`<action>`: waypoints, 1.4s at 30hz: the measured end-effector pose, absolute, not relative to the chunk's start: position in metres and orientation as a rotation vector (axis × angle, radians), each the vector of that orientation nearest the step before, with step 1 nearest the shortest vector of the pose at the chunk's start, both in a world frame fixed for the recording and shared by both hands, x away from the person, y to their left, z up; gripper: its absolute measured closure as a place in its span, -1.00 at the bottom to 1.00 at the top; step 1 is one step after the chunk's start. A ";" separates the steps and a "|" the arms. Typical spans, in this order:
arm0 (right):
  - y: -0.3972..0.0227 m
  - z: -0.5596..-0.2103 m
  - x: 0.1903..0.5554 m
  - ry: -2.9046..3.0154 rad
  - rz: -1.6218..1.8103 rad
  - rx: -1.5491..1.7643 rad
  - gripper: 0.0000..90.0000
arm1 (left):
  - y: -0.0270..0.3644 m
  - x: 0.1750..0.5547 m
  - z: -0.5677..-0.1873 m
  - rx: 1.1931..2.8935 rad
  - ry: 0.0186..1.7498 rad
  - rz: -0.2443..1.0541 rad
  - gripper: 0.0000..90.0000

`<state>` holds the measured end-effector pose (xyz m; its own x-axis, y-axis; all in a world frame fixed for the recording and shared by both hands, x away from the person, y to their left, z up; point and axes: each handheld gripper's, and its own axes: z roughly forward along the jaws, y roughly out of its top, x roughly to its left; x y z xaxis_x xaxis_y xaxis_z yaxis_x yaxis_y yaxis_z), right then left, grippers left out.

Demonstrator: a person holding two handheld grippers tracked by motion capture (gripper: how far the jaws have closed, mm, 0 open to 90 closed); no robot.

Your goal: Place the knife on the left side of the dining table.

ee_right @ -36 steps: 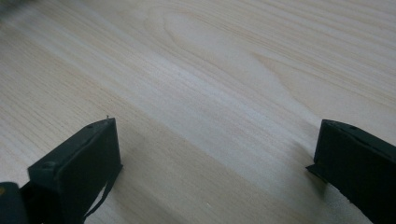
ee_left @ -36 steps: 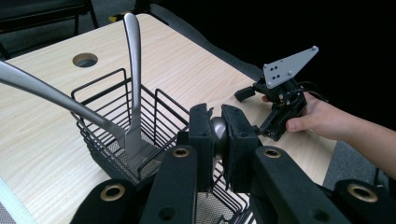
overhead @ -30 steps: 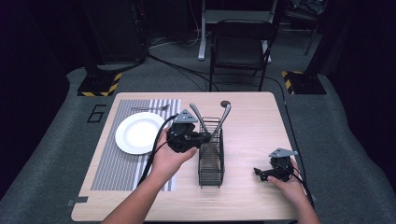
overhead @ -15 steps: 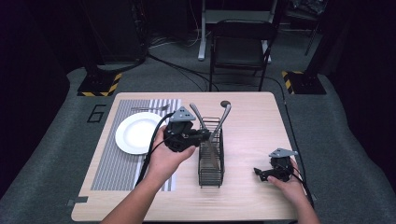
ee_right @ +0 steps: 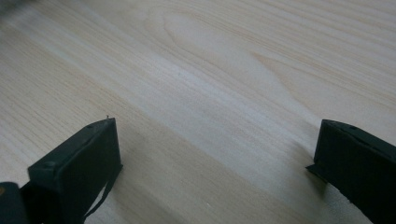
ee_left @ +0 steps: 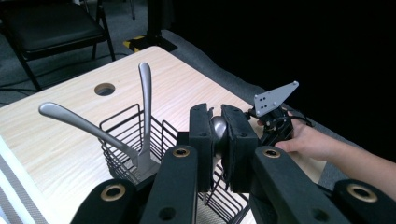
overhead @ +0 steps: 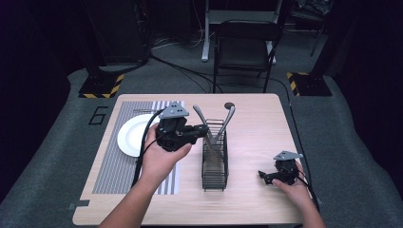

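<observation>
- The left gripper is pinching the rounded metal end of a utensil handle, its pads pressed on either side of it, above the wire basket.
- Compared with a second ago, the left hand has lifted the gripper a little higher over the basket, with the same clamp on the handle.
- That reads as the utensil being drawn up out of the basket; I cannot tell whether it is a spoon, fork or knife, since its lower end is hidden among the wires.
- 2 other handles lean in the basket, untouched.
- The right gripper rests on the bare table, jaws spread wide with nothing between them, in the same spot as before.
- The white plate on the striped mat looks like the likely destination.
</observation>
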<state>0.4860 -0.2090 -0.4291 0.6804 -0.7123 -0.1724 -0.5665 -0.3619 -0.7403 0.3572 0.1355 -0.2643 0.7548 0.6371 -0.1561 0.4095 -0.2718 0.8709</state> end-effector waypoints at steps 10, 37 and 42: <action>-0.209 -0.429 0.486 0.982 -0.225 -2.067 -1.00 | 0.147 0.348 -0.248 1.866 0.788 0.293 0.86; -0.209 -0.429 0.486 0.982 -0.225 -2.067 -1.00 | 0.184 0.337 -0.224 1.787 0.813 0.342 0.86; -0.209 -0.429 0.486 0.982 -0.224 -2.067 -1.00 | 0.193 0.340 -0.227 1.778 0.840 0.342 0.86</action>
<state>0.4860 -0.2090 -0.4291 0.6803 -0.7123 -0.1726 -0.5667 -0.3619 -0.7402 0.3402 0.1931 -0.2272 0.7084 0.6857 -0.1675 0.3730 -0.1622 0.9135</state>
